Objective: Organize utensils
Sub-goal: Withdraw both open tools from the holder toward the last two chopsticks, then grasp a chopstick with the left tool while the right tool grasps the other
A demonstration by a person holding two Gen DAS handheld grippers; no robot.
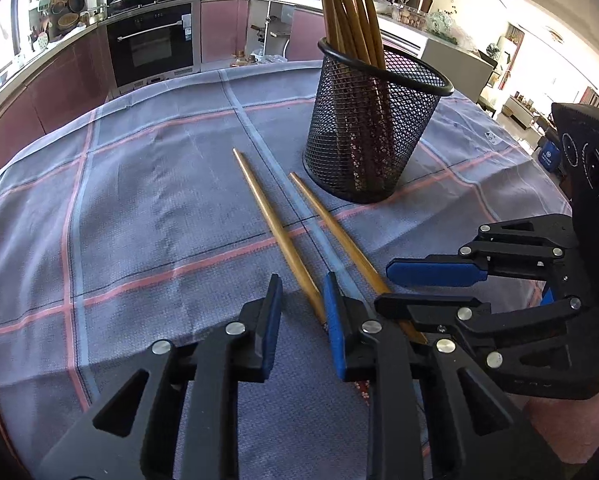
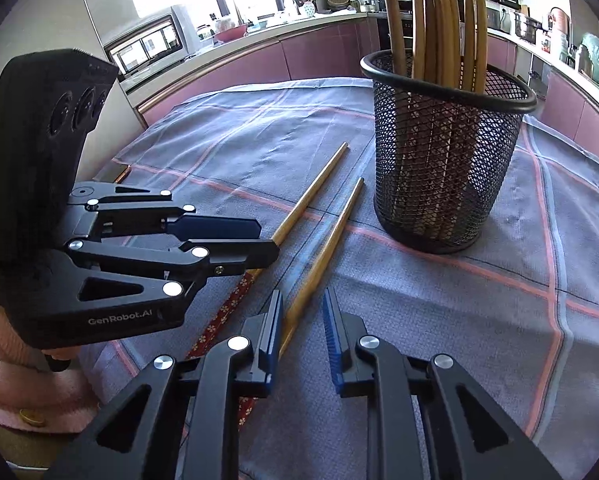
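Note:
Two wooden chopsticks lie on the checked cloth, tips toward a black mesh holder (image 1: 373, 128) that holds several more chopsticks (image 1: 349, 8). My left gripper (image 1: 301, 292) is open, low over the thick end of the left chopstick (image 1: 273, 228), which runs between its jaws. My right gripper (image 2: 301, 312) is open over the thick end of the other chopstick (image 2: 331, 240), which also shows in the left wrist view (image 1: 335, 224). The left chopstick also shows in the right wrist view (image 2: 311, 192), as does the holder (image 2: 443, 152). Each gripper shows in the other's view, the right one (image 1: 431, 286) and the left one (image 2: 265, 236).
The grey cloth with pink lines (image 1: 139, 208) covers a round table. Kitchen counters and an oven (image 1: 153, 44) stand beyond its far edge. The holder stands close behind the chopstick tips. A pink sleeve (image 2: 23, 380) shows at the lower left.

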